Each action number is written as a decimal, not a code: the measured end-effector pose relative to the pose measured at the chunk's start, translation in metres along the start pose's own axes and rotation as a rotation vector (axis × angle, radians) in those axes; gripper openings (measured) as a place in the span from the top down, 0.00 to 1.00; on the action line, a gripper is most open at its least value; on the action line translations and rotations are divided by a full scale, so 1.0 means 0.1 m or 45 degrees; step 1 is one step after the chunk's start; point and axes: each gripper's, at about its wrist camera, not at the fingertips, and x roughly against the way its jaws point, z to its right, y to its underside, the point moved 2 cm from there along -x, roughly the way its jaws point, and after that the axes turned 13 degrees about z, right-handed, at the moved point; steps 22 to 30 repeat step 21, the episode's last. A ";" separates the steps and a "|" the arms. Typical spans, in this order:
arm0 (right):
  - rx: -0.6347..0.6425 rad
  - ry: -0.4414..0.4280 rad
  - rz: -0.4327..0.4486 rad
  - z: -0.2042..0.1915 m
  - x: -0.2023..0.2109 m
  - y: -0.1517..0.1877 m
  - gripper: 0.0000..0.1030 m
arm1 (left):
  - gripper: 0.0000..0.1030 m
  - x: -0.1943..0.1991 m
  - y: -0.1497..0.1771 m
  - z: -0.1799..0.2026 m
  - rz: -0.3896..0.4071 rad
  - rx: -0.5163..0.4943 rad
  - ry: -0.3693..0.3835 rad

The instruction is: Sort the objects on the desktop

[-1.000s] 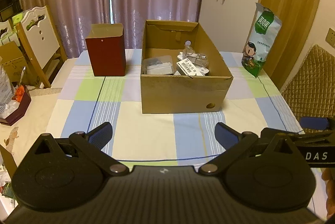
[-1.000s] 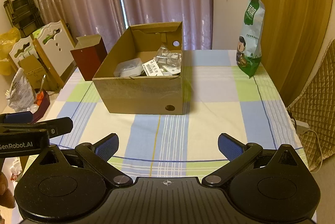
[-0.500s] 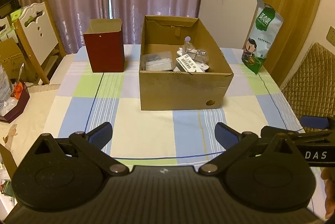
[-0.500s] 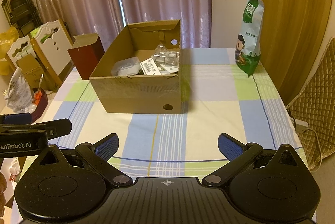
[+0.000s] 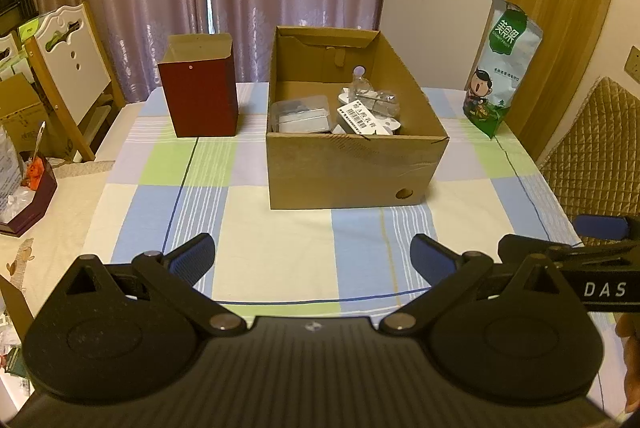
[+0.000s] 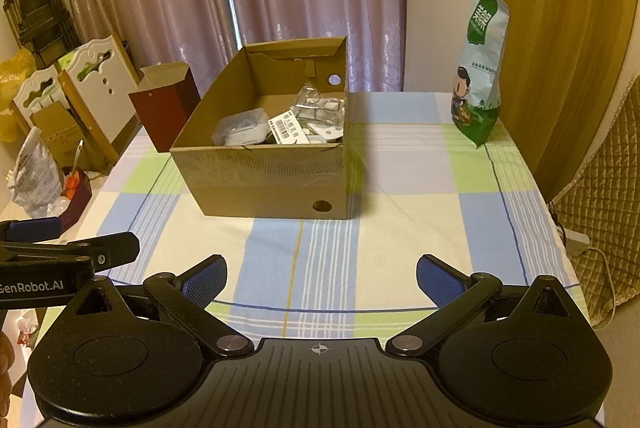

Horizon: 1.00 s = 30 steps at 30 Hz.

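The open cardboard box [image 5: 356, 164] sits just above the centre of the left wrist frame, its flaps gone or folded in, and already holds small clear packets and a barcoded label [image 5: 358, 116] piled against its far right corner; that suggests it serves as the collecting bin for the sorting. Just left of it, apart by a narrow strip of cloth, stands an open-topped dark red box [image 5: 198, 96], probably a second bin. The green-and-white snack bag [image 6: 478, 68] stands upright in the upper right of the right wrist frame, close to the far right edge of the checked tablecloth [image 6: 400, 236], and looks like the one loose item left to place. The left gripper [image 5: 312, 254] and right gripper [image 6: 320, 278] both hang low over the near edge of the table with jaws spread wide and nothing between them, seemingly in a waiting pose. The lower half of both frames is bare cloth, so there is ample room to advance; the bag's nearness to the table edge is the main hazard.
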 end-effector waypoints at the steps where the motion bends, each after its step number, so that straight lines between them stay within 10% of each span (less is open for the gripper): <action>1: 0.000 -0.001 0.000 0.00 0.00 0.00 0.00 | 0.01 0.00 0.00 0.00 0.000 -0.001 0.001; 30: 0.003 0.000 -0.007 0.00 -0.04 -0.02 0.00 | 0.01 0.00 0.00 0.02 0.013 -0.029 0.015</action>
